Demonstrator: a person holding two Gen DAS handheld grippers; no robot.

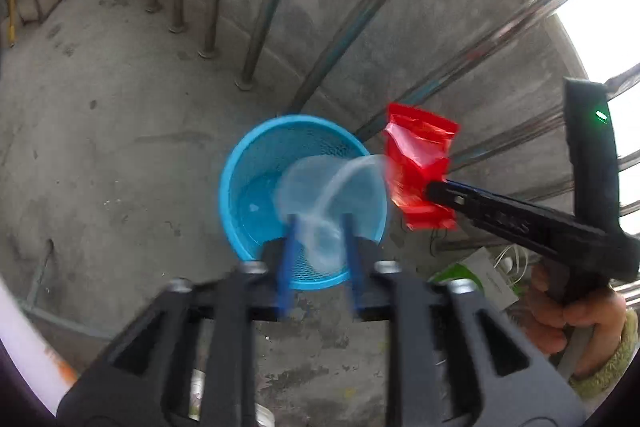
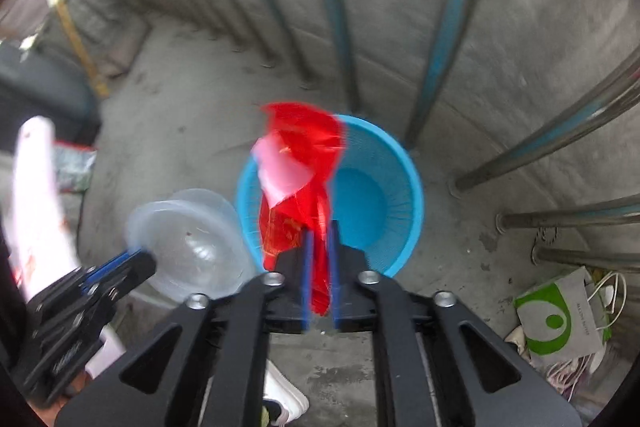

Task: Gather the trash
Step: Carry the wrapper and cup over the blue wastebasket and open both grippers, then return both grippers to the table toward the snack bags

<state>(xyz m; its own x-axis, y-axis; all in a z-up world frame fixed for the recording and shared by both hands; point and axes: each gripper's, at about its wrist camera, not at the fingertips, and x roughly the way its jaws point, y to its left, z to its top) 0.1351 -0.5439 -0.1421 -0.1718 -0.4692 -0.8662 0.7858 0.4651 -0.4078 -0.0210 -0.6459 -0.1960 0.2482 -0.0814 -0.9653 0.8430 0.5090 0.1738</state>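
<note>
The blue mesh basket (image 1: 256, 163) stands on the bare concrete floor (image 1: 100, 147) close to a row of metal railing posts (image 1: 248, 67), round, with a solid blue bottom and perforated walls. Above its rim, the left gripper (image 1: 318, 239) has its 2 blue fingers (image 1: 289, 259) slightly parted with a clear plastic cup (image 1: 328, 187) blurred between them; whether the pads press on it cannot be told. The right gripper (image 2: 320, 263) has a crinkled, glossy red plastic wrapper (image 2: 304, 163) between its narrowly spaced fingers, hanging over the basket's left edge; its grip is likewise unclear. A green-and-white paper bag (image 2: 560, 319) lies on the floor to the right.
</note>
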